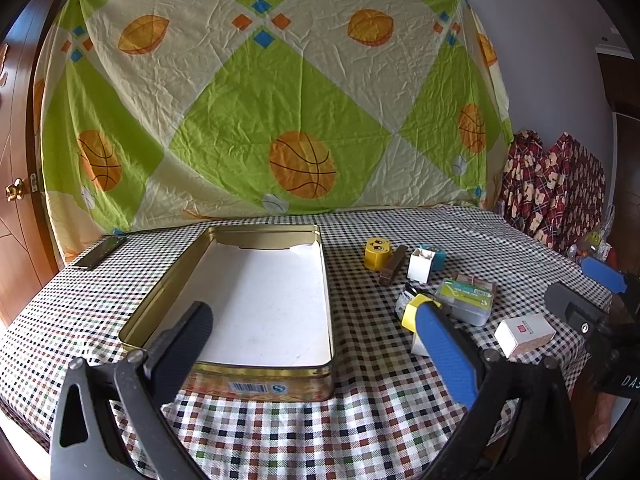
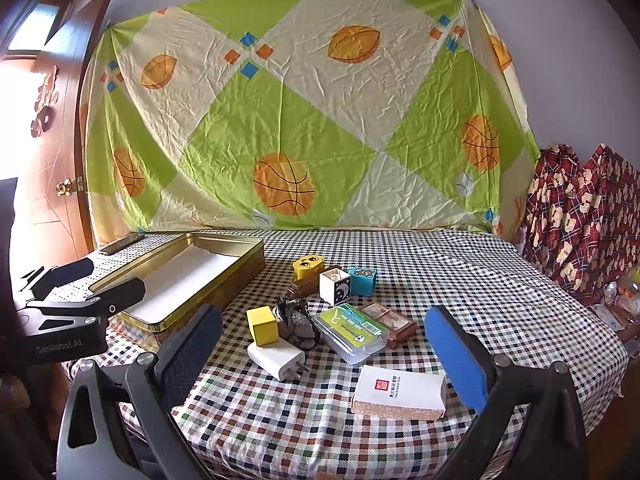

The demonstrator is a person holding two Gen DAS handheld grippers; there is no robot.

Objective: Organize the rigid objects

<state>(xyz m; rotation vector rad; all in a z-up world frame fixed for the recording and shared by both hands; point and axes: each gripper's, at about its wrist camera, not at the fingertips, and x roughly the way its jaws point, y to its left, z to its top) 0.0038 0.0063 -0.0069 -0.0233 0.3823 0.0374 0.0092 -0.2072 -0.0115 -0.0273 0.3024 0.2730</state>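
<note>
Left claw [image 1: 316,328] and right claw [image 2: 324,332], both spread wide, empty.

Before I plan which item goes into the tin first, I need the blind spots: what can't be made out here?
- Charger: left wrist view, mostly hidden by the left claw finger.
- Dark clump: too tangled to identify.
- White box print: too small to read.
- Tin label: too small to read.
</note>
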